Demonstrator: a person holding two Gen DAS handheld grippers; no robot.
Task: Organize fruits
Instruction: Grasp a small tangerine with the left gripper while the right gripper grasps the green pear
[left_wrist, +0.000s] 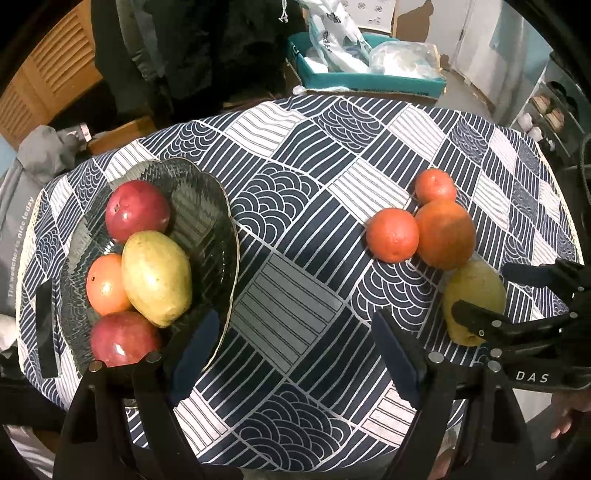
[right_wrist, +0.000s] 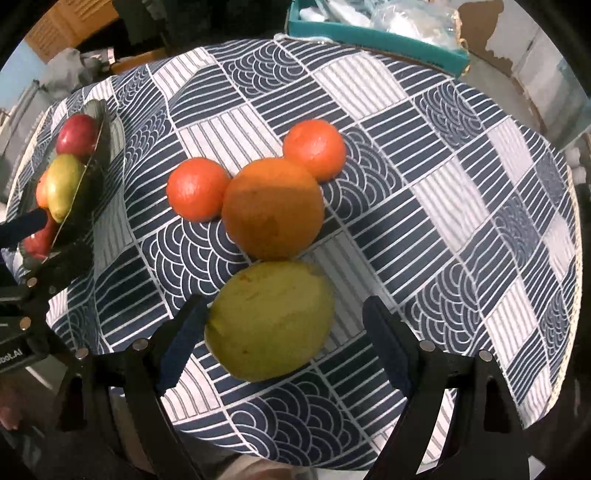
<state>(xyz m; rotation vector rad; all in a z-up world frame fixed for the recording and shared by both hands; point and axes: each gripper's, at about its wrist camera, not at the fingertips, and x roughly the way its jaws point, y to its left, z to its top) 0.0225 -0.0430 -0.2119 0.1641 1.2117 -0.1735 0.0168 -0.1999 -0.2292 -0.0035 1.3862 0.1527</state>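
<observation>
A dark glass bowl (left_wrist: 207, 206) at the table's left holds two red apples, a small orange and a green mango (left_wrist: 157, 273). On the cloth to the right lie a big orange (right_wrist: 273, 206), two small oranges (right_wrist: 197, 188) (right_wrist: 316, 149) and a second green mango (right_wrist: 271, 319). My right gripper (right_wrist: 284, 343) is open, its jaws on either side of this mango, not closed on it. My left gripper (left_wrist: 295, 354) is open and empty above the cloth beside the bowl. The right gripper also shows in the left wrist view (left_wrist: 517, 295).
The table wears a navy and white patterned cloth (left_wrist: 295, 206). A teal tray (left_wrist: 369, 77) with plastic bags stands behind the table. Grey clothing lies at the far left. The table's near edge runs just in front of both grippers.
</observation>
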